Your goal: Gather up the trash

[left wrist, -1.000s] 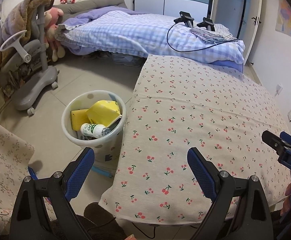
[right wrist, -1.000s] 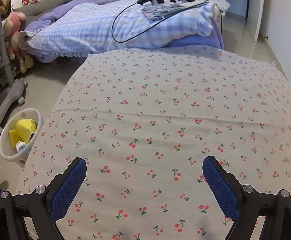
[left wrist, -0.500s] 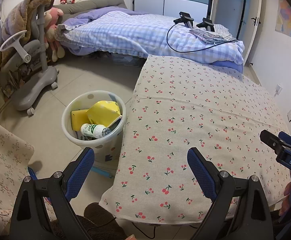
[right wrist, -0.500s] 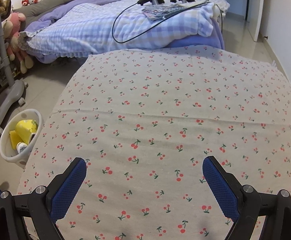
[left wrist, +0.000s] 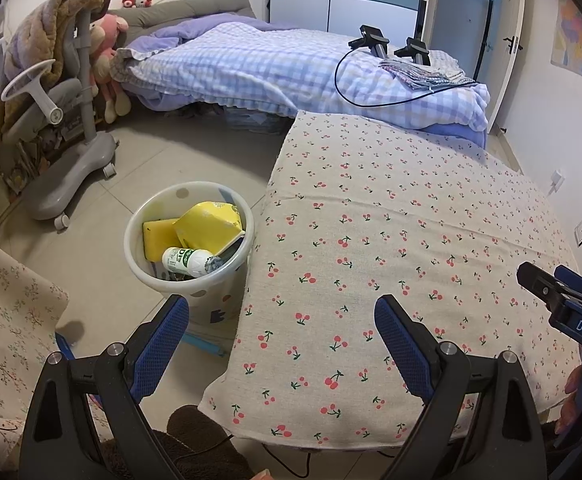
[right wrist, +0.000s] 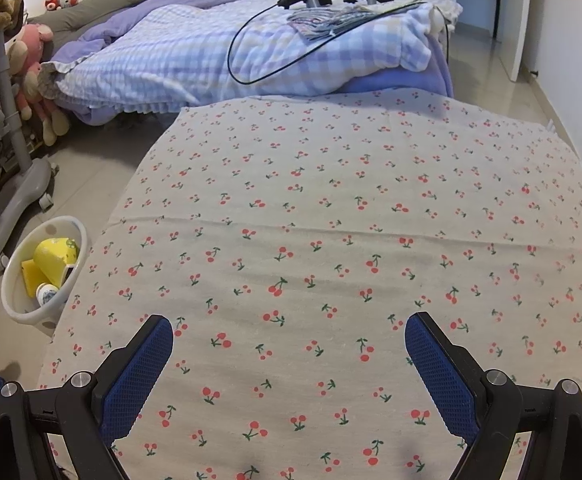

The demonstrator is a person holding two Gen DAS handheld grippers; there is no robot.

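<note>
A white trash bin (left wrist: 139, 256) stands on the floor at the table's left edge. It holds a yellow carton (left wrist: 211, 226), a yellow sponge-like block (left wrist: 157, 238) and a white bottle with a green label (left wrist: 187, 260). The bin also shows in the right wrist view (right wrist: 15, 300). My left gripper (left wrist: 281, 314) is open and empty, above the table's near left corner, beside the bin. My right gripper (right wrist: 289, 334) is open and empty over the cherry-print tablecloth (right wrist: 331, 220). The right gripper also shows at the right edge of the left wrist view (left wrist: 563, 304).
A bed with a checked quilt (left wrist: 271, 68) lies behind the table, with a black cable and two black devices (left wrist: 375, 40) on it. A grey wheeled chair (left wrist: 63, 128) stands at the left. A floral cloth (left wrist: 7, 320) hangs at the near left.
</note>
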